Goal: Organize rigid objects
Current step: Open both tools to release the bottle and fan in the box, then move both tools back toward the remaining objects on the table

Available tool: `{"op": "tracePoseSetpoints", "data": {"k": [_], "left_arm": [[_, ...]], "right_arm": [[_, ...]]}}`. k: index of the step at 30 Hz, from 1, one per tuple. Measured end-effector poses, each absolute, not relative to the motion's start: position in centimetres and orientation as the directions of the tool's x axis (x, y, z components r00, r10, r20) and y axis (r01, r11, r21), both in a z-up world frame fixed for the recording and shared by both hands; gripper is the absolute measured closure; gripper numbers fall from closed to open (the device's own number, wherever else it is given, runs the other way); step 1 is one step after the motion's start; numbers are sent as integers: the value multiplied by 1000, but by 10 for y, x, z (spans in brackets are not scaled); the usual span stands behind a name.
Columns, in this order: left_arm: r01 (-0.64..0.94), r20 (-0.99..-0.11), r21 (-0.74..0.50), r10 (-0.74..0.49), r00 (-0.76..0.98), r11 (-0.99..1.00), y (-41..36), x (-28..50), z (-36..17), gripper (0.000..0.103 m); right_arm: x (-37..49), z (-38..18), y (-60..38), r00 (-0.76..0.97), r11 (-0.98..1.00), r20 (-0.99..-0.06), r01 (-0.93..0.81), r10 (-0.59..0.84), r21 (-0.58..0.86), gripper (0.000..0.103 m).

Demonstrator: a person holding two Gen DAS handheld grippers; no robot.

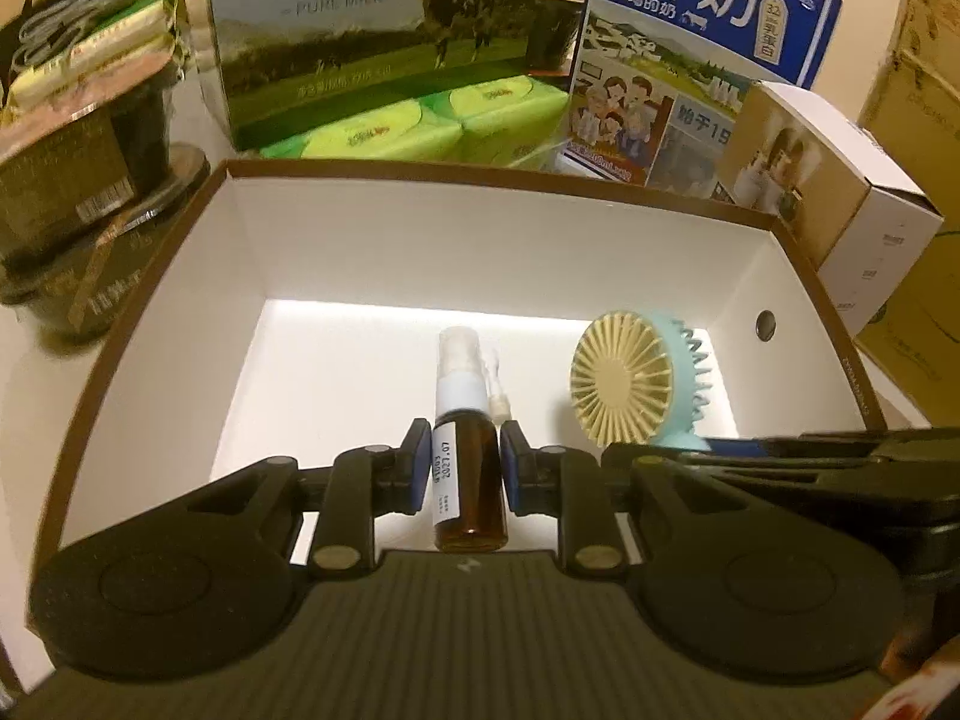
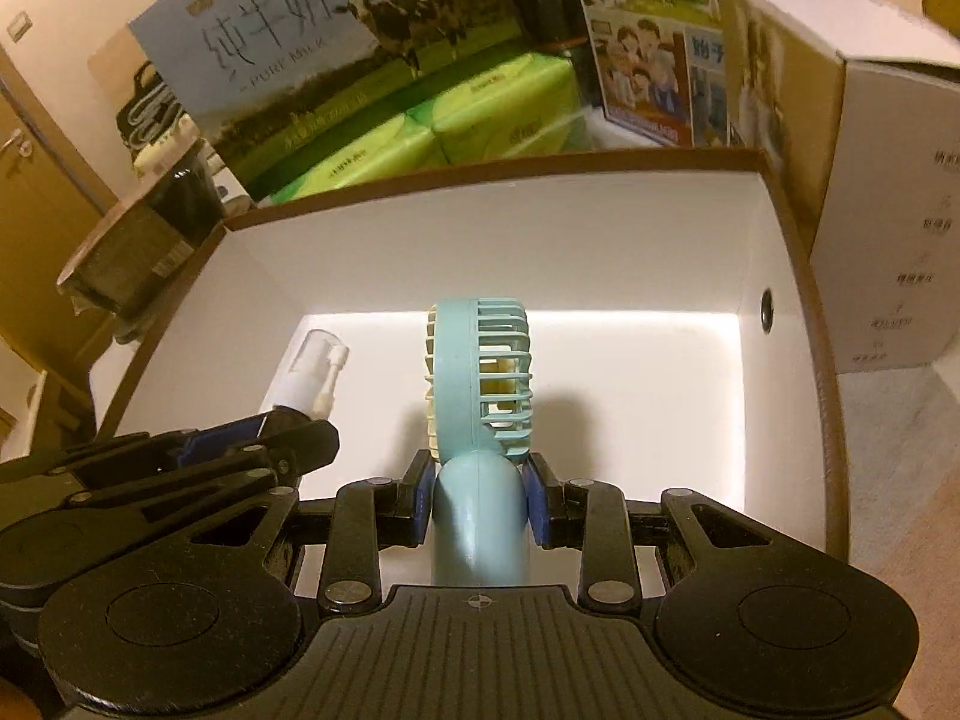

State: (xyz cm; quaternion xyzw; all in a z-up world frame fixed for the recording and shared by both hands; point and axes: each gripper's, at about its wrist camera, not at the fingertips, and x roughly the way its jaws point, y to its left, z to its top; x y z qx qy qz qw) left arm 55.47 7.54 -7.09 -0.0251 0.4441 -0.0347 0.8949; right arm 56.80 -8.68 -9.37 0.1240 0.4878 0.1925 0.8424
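Note:
My left gripper [image 1: 463, 468] is shut on a brown spray bottle [image 1: 465, 450] with a white nozzle and clear cap, held over the inside of a white box with a brown rim [image 1: 492, 177]. My right gripper [image 2: 478, 498] is shut on the handle of a light-blue handheld fan [image 2: 480, 384] with a cream grille, also over the box [image 2: 480, 165]. In the left wrist view the fan [image 1: 624, 384] hangs to the right of the bottle. In the right wrist view the bottle's nozzle [image 2: 312, 375] shows at the left above the left gripper [image 2: 288, 426]. The box floor is bare below both.
Behind the box stand a green milk carton [image 1: 372, 42], a blue milk carton [image 1: 690, 60], green tissue packs [image 1: 420, 126] and a white-and-tan product box [image 1: 840, 192]. Dark packages [image 1: 66, 180] are stacked to the left. Cardboard boxes [image 1: 918, 90] are at the far right.

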Motion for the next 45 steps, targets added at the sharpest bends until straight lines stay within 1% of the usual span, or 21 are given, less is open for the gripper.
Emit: {"op": "tracePoseSetpoints", "data": {"k": [2, 4, 6, 7, 11, 18, 21, 23, 27, 32, 34, 37, 42, 45], "left_arm": [[43, -794, -84, -93, 601, 996, 78, 553, -71, 78], [50, -796, -58, -77, 600, 997, 78, 550, -69, 70], [50, -796, -45, -66, 602, 998, 80, 547, -67, 70], [48, -796, -47, -66, 602, 998, 82, 544, -65, 70], [60, -786, -45, -72, 614, 997, 87, 528, -55, 67], [79, -770, -48, -87, 632, 996, 93, 495, -31, 66], [95, -757, -40, -92, 647, 995, 90, 474, -19, 62], [112, -754, -36, -101, 649, 993, 87, 462, -12, 62], [138, -739, -43, -124, 662, 990, 81, 434, 3, 61], [125, -723, -45, -119, 681, 991, 78, 403, 17, 60], [134, -720, -50, -129, 682, 990, 77, 390, 22, 59], [145, -716, -40, -130, 686, 989, 74, 371, 28, 58], [135, -713, -36, -120, 690, 990, 76, 342, 32, 57], [113, -718, -21, -94, 689, 993, 76, 328, 32, 57]], "right_arm": [[568, -95, -90, 447, 890, -771, -196, 455, 412, 68], [565, -90, -92, 467, 895, -764, -216, 445, 390, 55], [559, -83, -95, 492, 901, -754, -232, 435, 368, 48], [557, -80, -96, 498, 900, -749, -236, 437, 367, 47], [542, -65, -99, 509, 889, -729, -273, 457, 367, 46], [509, -43, -105, 542, 883, -701, -348, 465, 317, 46], [491, -34, -112, 557, 879, -686, -369, 468, 300, 46], [481, -29, -118, 558, 876, -680, -374, 476, 305, 45], [456, -16, -129, 556, 862, -665, -401, 499, 312, 42], [425, 0, -142, 569, 852, -639, -411, 519, 326, 38], [412, 4, -148, 586, 859, -634, -410, 505, 305, 37], [396, 6, -155, 608, 871, -629, -399, 485, 286, 36], [370, 10, -171, 622, 868, -606, -388, 495, 311, 35], [350, 14, -180, 651, 866, -574, -404, 497, 293, 35]]}}
